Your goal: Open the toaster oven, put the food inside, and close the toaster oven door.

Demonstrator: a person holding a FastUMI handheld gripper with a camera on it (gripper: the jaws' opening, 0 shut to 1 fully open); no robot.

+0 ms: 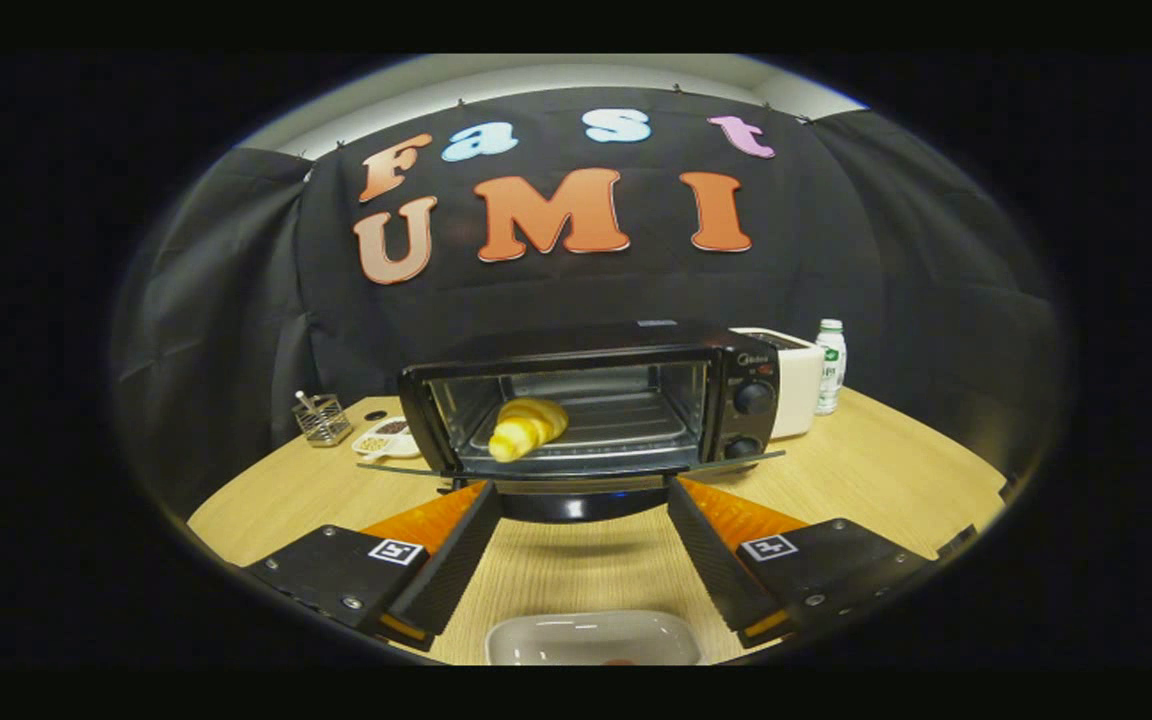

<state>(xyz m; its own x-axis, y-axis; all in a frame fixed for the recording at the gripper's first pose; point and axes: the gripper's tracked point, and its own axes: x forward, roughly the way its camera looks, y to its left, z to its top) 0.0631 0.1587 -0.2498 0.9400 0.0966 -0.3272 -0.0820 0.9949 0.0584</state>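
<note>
One croissant (528, 427) lies on the rack inside the oven (591, 410).
Door (576, 466) down flat; tool (577, 497) open and empty, just before it, above the counter (866, 470).

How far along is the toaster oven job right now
Done: the oven is open, its door folded down flat, and the croissant lies on the rack inside. In hand: nothing; the claw is open and empty, its fingers spread just short of the door's front edge, above the white dish. Left: lift the door shut.
</note>
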